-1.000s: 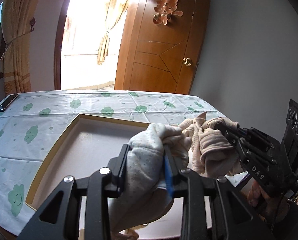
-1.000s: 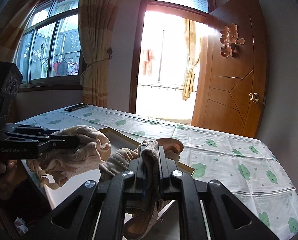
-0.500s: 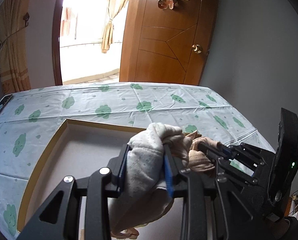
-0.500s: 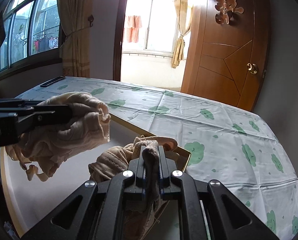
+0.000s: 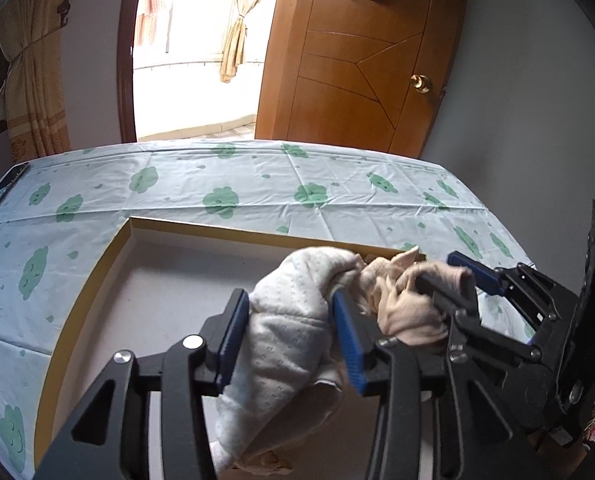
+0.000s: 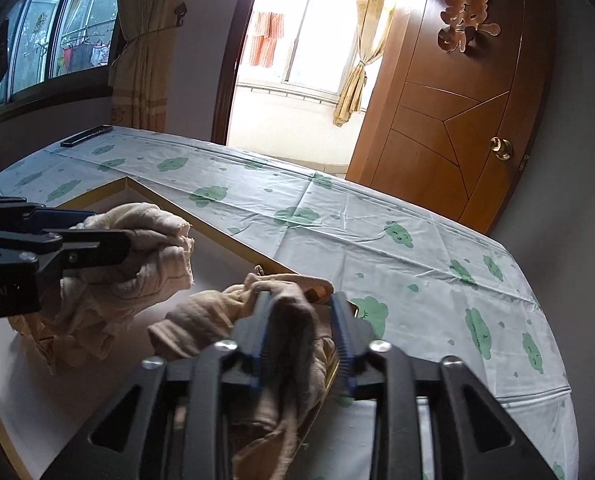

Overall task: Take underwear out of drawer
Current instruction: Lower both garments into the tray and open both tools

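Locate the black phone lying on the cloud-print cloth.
The black phone lies at the far left edge of the cloud-print cloth in the left wrist view, beyond the drawer and below the tied curtain.

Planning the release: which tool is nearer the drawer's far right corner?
Right. The right tool, opening around beige underwear, sits beside that corner; the left tool, opening around white underwear, hangs over the drawer's floor.
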Tool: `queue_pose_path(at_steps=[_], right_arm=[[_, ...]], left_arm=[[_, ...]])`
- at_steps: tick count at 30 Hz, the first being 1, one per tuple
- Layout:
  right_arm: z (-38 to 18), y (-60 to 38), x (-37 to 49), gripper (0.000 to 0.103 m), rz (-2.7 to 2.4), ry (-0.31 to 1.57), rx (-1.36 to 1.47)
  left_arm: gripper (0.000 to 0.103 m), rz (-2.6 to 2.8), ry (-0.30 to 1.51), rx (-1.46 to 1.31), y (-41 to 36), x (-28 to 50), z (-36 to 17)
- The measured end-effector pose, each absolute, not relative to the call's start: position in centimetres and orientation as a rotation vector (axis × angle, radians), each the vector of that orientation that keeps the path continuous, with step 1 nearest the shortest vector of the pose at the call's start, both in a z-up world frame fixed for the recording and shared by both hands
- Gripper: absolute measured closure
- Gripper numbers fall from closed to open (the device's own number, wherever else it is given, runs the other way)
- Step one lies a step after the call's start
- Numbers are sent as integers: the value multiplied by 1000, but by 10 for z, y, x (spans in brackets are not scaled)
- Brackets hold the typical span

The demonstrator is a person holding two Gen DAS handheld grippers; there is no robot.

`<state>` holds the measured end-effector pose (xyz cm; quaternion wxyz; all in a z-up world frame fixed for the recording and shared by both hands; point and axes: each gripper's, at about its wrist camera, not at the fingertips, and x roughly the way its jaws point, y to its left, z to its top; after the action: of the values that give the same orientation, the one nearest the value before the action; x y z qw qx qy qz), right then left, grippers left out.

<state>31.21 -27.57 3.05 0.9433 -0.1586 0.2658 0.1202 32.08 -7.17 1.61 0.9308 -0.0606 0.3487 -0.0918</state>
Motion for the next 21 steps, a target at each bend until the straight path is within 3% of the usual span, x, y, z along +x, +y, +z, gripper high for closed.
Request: queue_pose_path(at_steps=[1,7,21], right_arm=[[30,-278,310,29,258,543,-308],[31,-282,297,29,275,531,-289],[58,-285,252,27,404,507,-152]], left_arm=[[58,-193,707,-120,-72,322,19],[48,-231,668,-98,-76,317,32],[39,-231,610,-109,-48,285,36]])
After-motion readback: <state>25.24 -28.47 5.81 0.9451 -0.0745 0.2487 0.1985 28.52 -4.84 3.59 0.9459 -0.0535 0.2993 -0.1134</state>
